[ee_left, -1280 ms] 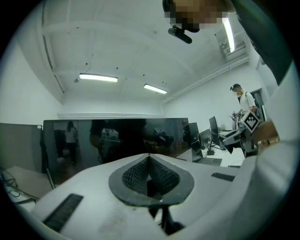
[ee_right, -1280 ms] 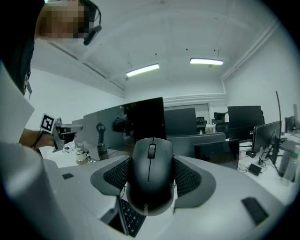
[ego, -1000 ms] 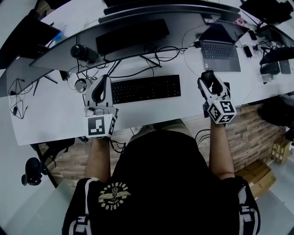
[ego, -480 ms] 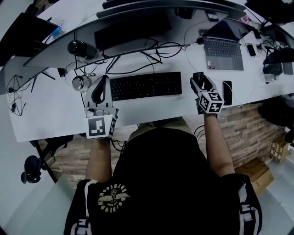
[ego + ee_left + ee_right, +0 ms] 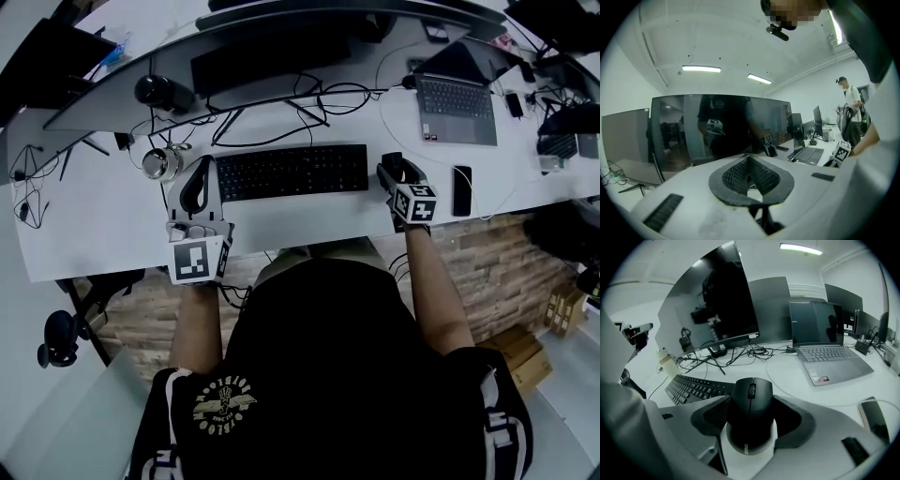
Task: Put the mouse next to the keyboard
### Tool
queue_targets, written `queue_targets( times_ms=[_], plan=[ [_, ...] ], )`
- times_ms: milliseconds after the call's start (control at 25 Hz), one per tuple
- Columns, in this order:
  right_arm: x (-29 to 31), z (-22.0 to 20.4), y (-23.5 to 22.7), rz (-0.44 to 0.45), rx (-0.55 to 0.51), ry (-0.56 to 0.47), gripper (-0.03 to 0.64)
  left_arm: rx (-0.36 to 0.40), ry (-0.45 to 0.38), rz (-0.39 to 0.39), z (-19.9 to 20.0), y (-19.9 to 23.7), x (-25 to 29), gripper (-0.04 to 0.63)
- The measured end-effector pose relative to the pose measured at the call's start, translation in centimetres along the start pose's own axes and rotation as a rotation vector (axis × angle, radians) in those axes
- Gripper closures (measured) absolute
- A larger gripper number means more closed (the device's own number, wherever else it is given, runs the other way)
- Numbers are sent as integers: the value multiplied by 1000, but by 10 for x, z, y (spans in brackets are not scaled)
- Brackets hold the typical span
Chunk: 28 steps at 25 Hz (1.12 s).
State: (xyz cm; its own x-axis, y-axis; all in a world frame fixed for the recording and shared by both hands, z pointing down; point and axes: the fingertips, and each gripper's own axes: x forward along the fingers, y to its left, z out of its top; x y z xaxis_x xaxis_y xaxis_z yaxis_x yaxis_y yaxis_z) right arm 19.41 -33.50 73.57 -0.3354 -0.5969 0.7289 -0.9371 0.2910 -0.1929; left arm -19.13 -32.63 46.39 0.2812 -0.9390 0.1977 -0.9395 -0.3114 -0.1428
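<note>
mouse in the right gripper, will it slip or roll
Probably stiff and light: the mouse is a small hard shell. Its smooth curved sides could slip in the right gripper. It looks low and wide, so unlikely to roll.

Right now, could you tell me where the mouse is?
In the head view, the right gripper holds the mouse just right of the keyboard.

A bare strip of desk lay open along the front edge of the keyboard; tangled cables crowded the room behind it; at its right end the right gripper, clamped on the mouse, filled the narrow gap before a phone; a laptop blocked farther back.
</note>
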Motion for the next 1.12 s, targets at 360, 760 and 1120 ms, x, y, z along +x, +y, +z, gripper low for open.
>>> queue_targets(
  times_ms=[360, 760, 1120],
  plan=[
    [21, -17, -6, -23, 3, 66, 328, 13, 7, 42, 7, 11, -12, 594],
    [12, -8, -4, -31, 5, 41, 316, 26, -12, 66, 20, 26, -37, 594],
    [-61, 77, 16, -58, -54, -264, 597, -7, -108, 48, 47, 37, -53, 594]
  ],
)
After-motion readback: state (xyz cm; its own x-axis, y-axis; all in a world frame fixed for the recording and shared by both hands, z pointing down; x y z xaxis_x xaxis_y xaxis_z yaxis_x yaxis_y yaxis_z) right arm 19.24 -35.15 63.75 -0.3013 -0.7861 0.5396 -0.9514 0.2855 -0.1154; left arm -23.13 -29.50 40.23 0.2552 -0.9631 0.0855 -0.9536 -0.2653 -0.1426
